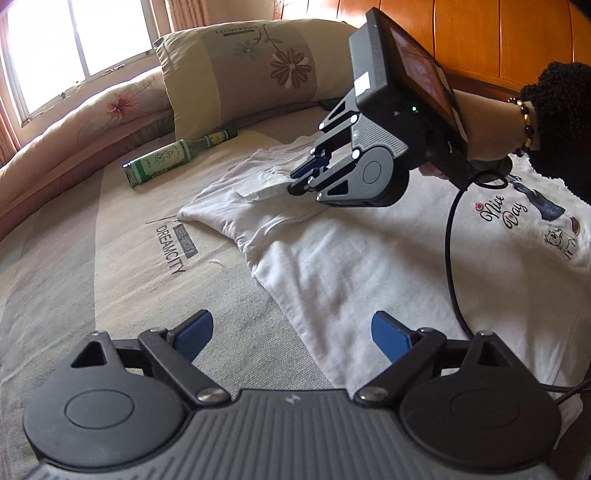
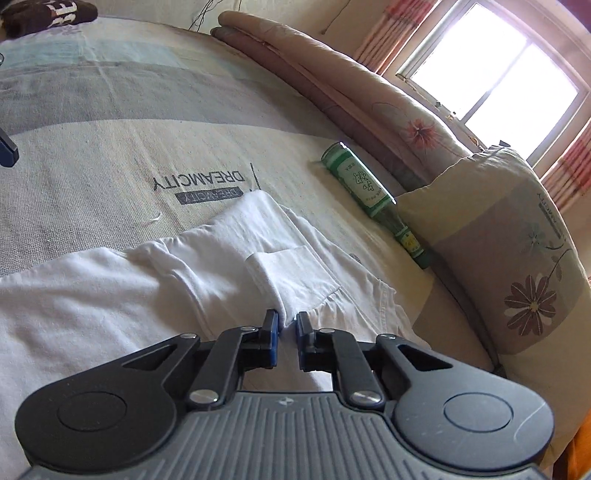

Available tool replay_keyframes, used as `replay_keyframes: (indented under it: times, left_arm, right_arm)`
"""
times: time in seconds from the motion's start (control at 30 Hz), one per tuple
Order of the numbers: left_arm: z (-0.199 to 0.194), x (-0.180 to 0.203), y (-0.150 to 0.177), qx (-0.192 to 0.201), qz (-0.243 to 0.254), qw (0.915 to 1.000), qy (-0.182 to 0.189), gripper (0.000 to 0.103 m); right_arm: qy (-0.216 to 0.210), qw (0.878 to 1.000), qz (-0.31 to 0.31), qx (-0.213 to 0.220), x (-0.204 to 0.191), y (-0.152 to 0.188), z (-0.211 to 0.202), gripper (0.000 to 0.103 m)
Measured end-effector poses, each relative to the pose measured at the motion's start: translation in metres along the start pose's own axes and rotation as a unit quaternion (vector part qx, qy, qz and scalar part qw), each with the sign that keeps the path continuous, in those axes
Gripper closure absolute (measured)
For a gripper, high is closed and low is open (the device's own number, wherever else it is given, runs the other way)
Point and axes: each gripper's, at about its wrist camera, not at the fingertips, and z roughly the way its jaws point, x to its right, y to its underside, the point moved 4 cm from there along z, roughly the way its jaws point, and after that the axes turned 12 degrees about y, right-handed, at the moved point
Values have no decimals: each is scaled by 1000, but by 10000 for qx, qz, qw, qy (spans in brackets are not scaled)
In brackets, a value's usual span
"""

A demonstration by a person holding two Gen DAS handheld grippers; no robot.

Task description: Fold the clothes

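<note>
A bed covered in a striped sheet printed DREAMCITY sits under a bright window. Spread across it is a white T-shirt with a "Nice Day" print, and the right gripper has its fingers pinched on a fold of the shirt's sleeve, while the left gripper hangs with fingers wide apart over the shirt's edge. Beyond the sleeve a green bottle lies on its side, just beside a flowered pillow.

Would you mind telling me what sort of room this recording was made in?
Most likely a bedroom: the white T-shirt lies spread on a bed sheet, with a flowered pillow and a wooden headboard at one end, beside a curtained window.
</note>
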Motion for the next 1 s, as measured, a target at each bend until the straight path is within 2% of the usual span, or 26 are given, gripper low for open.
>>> replay_keyframes:
  times: [0.13, 0.2, 0.23, 0.27, 0.33, 0.43, 0.57, 0.63, 0.67, 0.8, 0.83, 0.9, 1.0]
  left_arm:
    - [0, -1, -2, 42, -61, 10000, 16, 10]
    - [0, -4, -3, 28, -131, 9999, -27, 10]
    - [0, -6, -4, 26, -158, 9999, -54, 10]
    - [1, -7, -6, 31, -169, 9998, -65, 10]
    - [4, -10, -12, 46, -171, 9998, -78, 10]
    - [18, -9, -33, 125, -16, 9999, -27, 9]
    - [51, -1, -78, 386, 283, 9987, 194, 8]
    - [73, 0, -100, 522, 213, 9976, 409, 8]
    - [88, -4, -108, 523, 24, 9972, 538, 8]
    - [147, -18, -139, 521, -731, 9904, 1052, 7]
    - [163, -27, -140, 432, -1015, 9880, 1085, 7]
    - [184, -49, -129, 260, -1528, 9822, 1064, 10]
    - [184, -65, -123, 87, -1586, 9851, 658, 8]
  right_arm:
    - [-222, 9995, 232, -59, 5, 3, -2, 80]
    - [-195, 9985, 502, -7, 19, 8, -18, 65]
    - [-129, 9978, 650, 42, 29, 14, -27, 53]
    - [-32, 9967, 810, 63, 41, 22, -37, 45]
    - [268, 9925, 1188, -111, 71, 48, -49, 41]
    - [845, 9718, 2062, -768, 122, 106, -46, 40]
    - [1123, 9188, 3515, -1406, 180, 177, -32, 40]
    - [1100, 9008, 3897, -1568, 189, 202, -25, 40]
    - [1092, 8960, 3995, -1603, 189, 211, -24, 39]
    - [1061, 8908, 4198, -1379, 188, 233, -33, 36]
    - [1042, 8899, 4242, -1315, 188, 237, -36, 36]
    - [988, 8860, 4381, -1157, 188, 245, -42, 36]
    - [865, 8722, 4724, -925, 190, 257, -52, 36]
